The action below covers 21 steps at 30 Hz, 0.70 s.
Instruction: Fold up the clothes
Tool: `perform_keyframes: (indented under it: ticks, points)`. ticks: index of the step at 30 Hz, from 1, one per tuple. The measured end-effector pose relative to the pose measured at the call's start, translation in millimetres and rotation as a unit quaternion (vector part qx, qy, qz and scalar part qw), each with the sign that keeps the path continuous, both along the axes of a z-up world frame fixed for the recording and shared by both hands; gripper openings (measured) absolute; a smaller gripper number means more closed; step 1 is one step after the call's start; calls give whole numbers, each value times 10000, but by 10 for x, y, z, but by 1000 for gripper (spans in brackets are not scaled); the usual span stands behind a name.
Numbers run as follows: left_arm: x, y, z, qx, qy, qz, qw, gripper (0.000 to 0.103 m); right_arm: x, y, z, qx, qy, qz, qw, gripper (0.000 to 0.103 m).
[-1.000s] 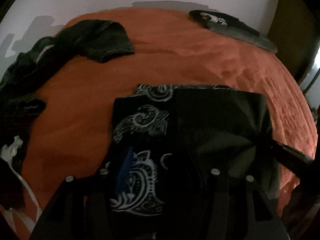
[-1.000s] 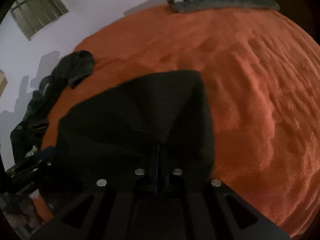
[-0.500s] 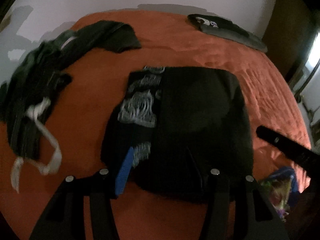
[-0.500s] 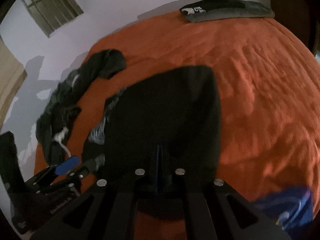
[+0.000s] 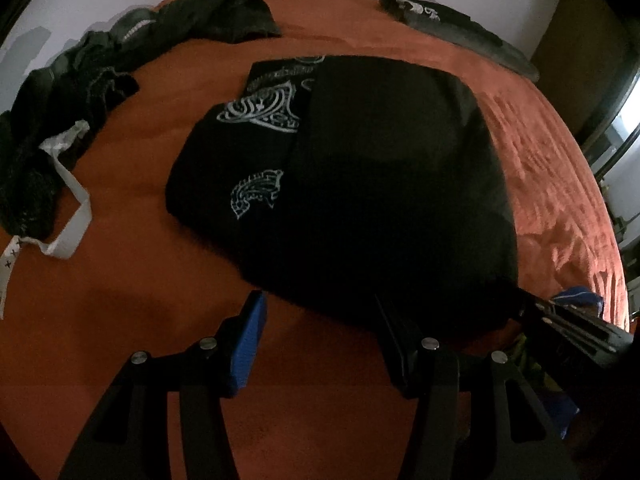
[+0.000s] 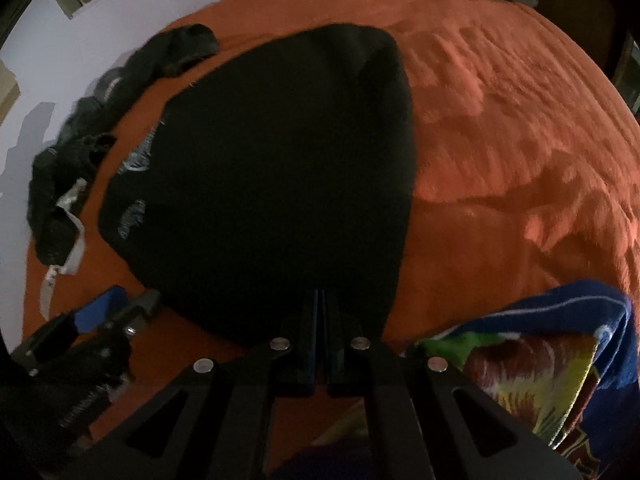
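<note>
A black garment (image 5: 360,184) with white paisley print lies partly folded on the orange bedspread (image 5: 120,300); it also shows in the right wrist view (image 6: 272,168). My left gripper (image 5: 320,312) is open and empty, just in front of the garment's near edge, and shows in the right wrist view (image 6: 120,308). My right gripper (image 6: 320,300) is shut on the garment's near edge, and its closed fingers show in the left wrist view (image 5: 568,316) at the garment's near right corner.
A pile of dark clothes with a white strap (image 5: 68,92) lies at the left of the bed. A folded dark garment (image 5: 452,28) lies at the far edge by the wall. A colourful blue cloth (image 6: 540,360) sits at the near right.
Both grippers pulled back toward the near edge of the bed. My left gripper came off the garment and now stands open before it. My right gripper stayed shut on the garment.
</note>
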State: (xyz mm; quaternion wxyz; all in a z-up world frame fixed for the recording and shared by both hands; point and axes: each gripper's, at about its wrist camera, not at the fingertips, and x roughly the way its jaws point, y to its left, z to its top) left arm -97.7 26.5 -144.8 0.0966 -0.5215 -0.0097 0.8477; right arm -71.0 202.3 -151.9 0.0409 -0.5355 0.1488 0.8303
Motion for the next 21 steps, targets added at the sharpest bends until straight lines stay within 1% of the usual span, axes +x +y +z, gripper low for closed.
perform_keyframes:
  ticks: [4, 14, 17, 21]
  points:
    - [-18, -46, -19, 109, -60, 79, 9999, 56, 35, 23, -29, 60, -8, 12, 10000, 1]
    - [-65, -196, -28, 450, -195, 318, 9983, 56, 119, 51, 19, 231, -9, -21, 9997, 1]
    - [-79, -241, -30, 553, -236, 390, 9974, 56, 215, 89, 68, 217, 94, -87, 9997, 1]
    - [-71, -135, -21, 552, -193, 317, 9978, 56, 214, -11, 109, 256, 186, -22, 9995, 1]
